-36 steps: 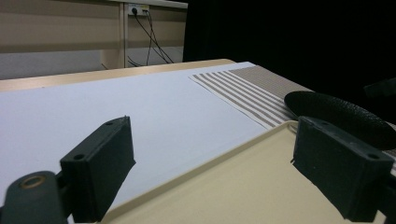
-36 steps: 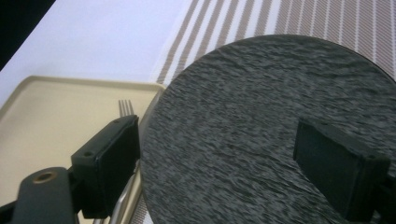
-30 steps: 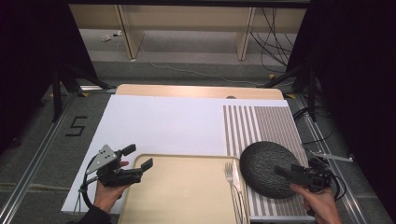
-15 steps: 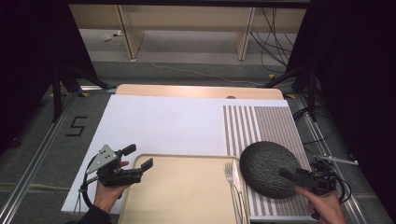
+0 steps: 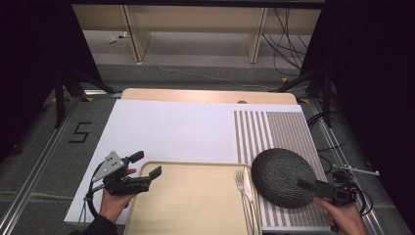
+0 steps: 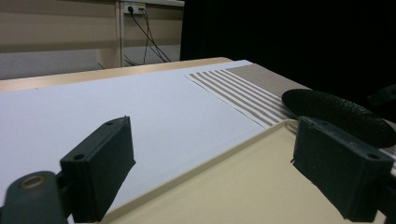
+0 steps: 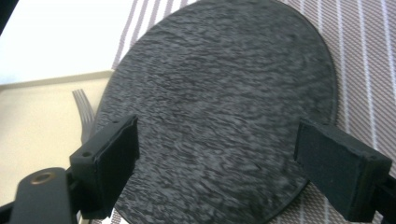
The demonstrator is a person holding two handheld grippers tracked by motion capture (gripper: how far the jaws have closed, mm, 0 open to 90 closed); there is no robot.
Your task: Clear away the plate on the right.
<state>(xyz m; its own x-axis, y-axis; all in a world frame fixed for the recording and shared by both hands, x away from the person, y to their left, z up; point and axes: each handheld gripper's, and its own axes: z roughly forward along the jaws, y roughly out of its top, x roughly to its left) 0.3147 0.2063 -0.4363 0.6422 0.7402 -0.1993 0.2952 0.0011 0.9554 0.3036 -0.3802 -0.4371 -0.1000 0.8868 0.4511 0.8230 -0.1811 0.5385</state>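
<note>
Clearly a plate to be lifted by its rim

On the left, the left gripper [image 5: 147, 165] is held by a hand [image 5: 113, 203] above the near left corner of the beige tray [image 5: 191, 205]. Its jaws are seen wide apart in the left gripper view, and nothing is between them. The tray is shallow, with a low raised rim, and its floor looks bare except at the right side, where a fork [image 5: 241, 183] and what seems to be a knife [image 5: 248, 188] are laid along the edge.

Further to the right, the dark round plate [image 5: 283, 176] is found on the striped mat [image 5: 284, 132], its left edge just reaching over the tray rim near the fork. It is judged to be stiff, rather heavy and breakable, with a rough textured surface [image 7: 219, 107] that should not be slippery. A hold on the near rim is judged best, one jaw over it and one under.

At the right, the right gripper [image 5: 318, 186] is held at the near edge of the plate. Its jaws are spread wide over the plate surface and nothing is pinched.
</note>
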